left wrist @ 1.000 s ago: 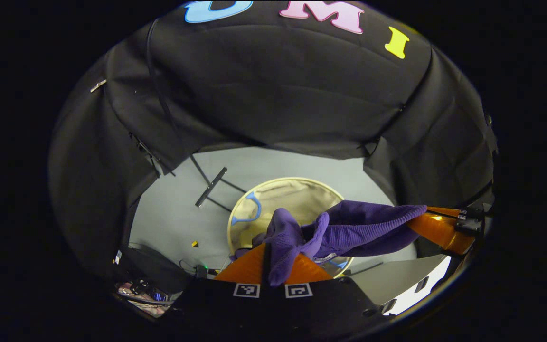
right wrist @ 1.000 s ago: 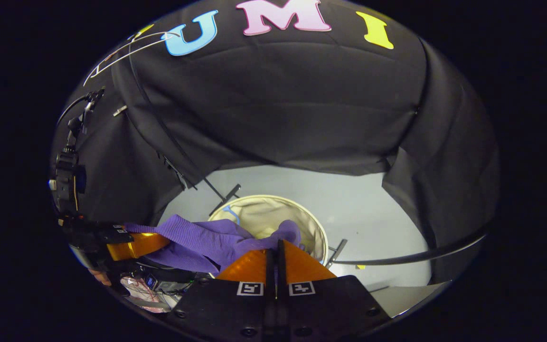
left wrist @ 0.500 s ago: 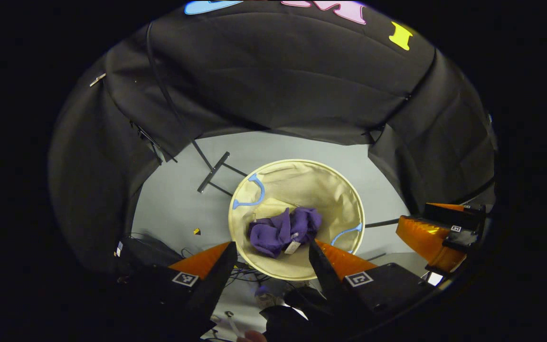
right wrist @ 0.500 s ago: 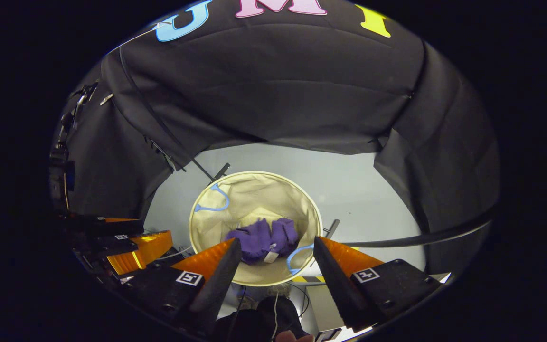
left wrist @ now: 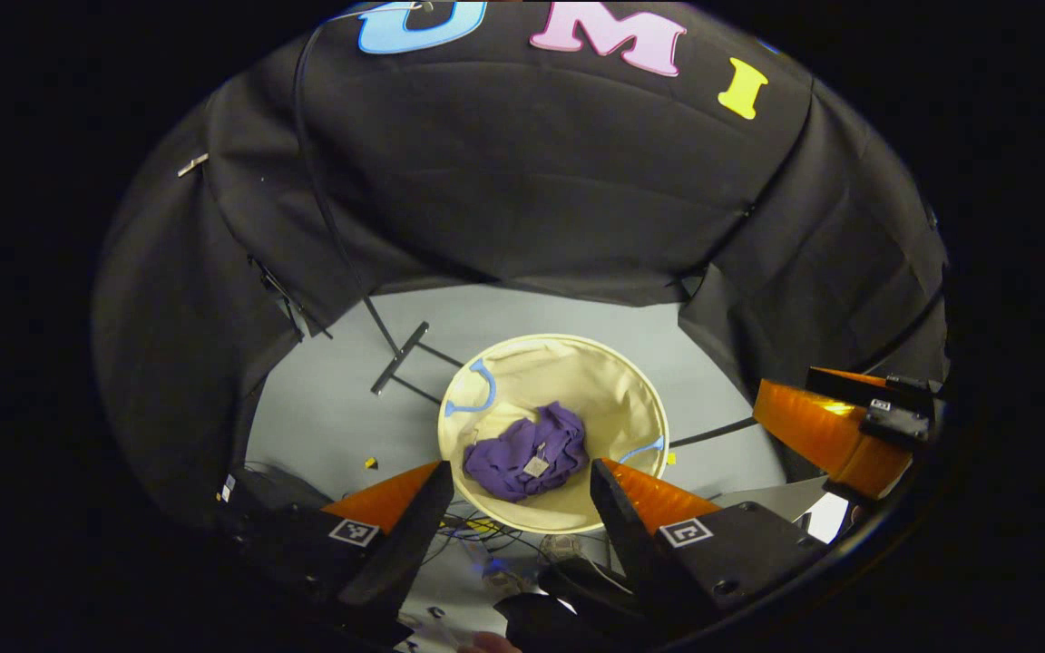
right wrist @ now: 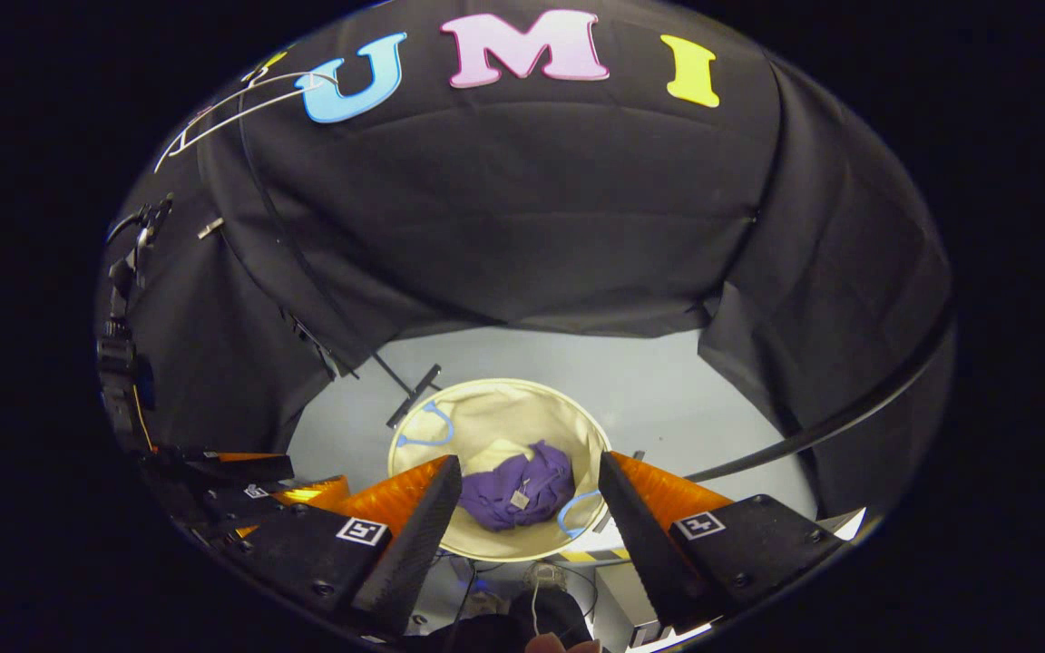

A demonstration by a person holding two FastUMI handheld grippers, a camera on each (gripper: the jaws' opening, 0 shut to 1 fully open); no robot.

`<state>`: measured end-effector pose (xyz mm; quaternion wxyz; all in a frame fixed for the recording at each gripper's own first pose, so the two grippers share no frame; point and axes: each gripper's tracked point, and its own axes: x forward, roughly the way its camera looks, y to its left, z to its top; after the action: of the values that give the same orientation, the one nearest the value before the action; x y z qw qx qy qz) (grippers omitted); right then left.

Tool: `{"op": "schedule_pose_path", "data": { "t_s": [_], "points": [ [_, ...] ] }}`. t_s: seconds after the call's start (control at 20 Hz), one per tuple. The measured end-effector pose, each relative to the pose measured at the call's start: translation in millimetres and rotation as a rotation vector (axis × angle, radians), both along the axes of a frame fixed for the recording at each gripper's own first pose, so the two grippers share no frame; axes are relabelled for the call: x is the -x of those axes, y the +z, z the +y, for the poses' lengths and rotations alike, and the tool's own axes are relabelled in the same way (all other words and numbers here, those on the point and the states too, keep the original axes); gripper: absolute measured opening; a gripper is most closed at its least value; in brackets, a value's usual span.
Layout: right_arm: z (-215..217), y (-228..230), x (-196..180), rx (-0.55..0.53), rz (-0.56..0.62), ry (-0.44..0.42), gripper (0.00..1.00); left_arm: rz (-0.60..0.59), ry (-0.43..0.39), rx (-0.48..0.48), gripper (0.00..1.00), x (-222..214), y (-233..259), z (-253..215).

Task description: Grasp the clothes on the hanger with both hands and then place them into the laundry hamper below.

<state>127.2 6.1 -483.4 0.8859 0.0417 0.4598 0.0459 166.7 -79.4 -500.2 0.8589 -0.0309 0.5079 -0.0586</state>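
The purple garment [left wrist: 525,452] lies crumpled at the bottom of the round cream laundry hamper [left wrist: 631,399], a small tag showing on top of it. The hamper stands on the grey floor [left wrist: 332,399], with blue handle loops on its inner wall. The left gripper [left wrist: 516,481] hangs above the hamper's near rim, fingers spread wide and holding nothing. The right gripper [right wrist: 527,476] hangs likewise over the hamper, fingers spread apart and empty; in the left gripper view it shows off to the right. A wire hanger [right wrist: 241,104] hangs high by the booth wall.
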Motion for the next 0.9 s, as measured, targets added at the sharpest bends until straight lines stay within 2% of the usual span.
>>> {"op": "schedule_pose_path", "data": {
  "t_s": [0.4, 0.6, 0.9],
  "points": [
    [10.1, 135.5, -2.5, 0.022, -0.276, -0.019, 0.98, -0.283, -0.021, 0.007, 0.96, 14.6, 123.4, 23.4],
    [14.2, 210.0, 17.9, 0.024, -0.422, -0.051, 0.98, -0.435, -0.034, -0.012, 0.96, 29.7, 188.8, 39.0],
    [18.7, 309.2, 38.0, 0.03, -0.629, -0.084, 0.98, -0.643, -0.038, 0.043, 0.95, 55.6, 294.7, 44.9]
  ]
}}
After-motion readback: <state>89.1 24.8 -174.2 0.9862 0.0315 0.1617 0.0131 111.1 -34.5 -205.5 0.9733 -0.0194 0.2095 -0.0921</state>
